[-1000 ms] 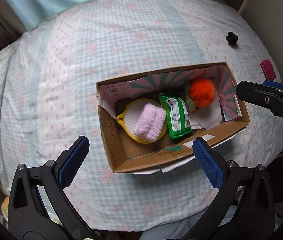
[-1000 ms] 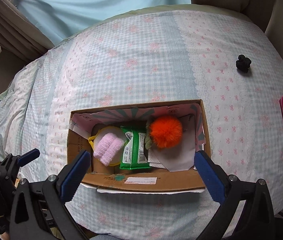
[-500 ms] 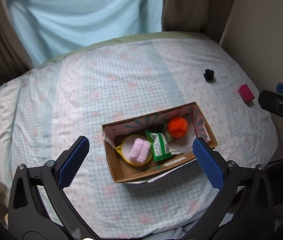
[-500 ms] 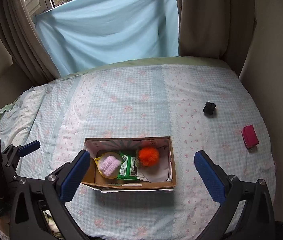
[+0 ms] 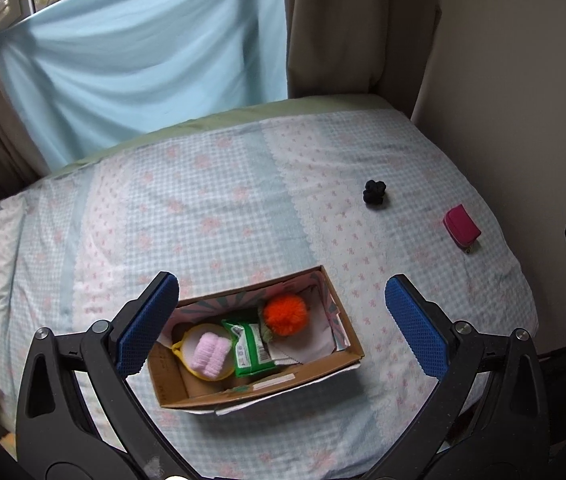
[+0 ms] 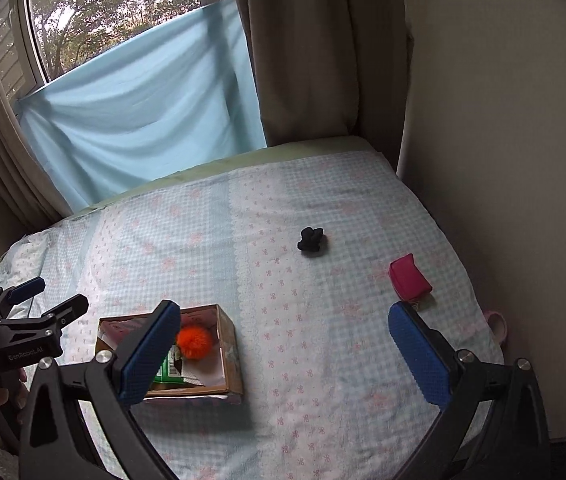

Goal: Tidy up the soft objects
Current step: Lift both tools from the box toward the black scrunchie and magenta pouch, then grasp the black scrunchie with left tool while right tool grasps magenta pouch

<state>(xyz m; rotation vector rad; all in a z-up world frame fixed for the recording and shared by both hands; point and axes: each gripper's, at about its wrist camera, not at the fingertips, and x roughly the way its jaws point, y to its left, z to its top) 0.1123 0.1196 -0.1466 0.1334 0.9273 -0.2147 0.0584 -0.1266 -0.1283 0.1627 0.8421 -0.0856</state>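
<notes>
Two soft things, a black scrunchie (image 6: 311,242) and pink pouch (image 6: 408,277), lie right of centre, outside the box (image 6: 230,354). Both the right hand-held gripper (image 6: 283,354) and the left hand-held gripper (image 5: 281,328) are spread, empty; next, I judge, reach the scrunchie.

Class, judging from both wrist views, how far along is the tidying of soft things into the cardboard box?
Done: the orange pom-pom, pink roll and green packet lie in the cardboard box. In hand: nothing; the left gripper and right gripper are both open and empty. Left: the black scrunchie and magenta pouch sit out on the bedspread.
</notes>
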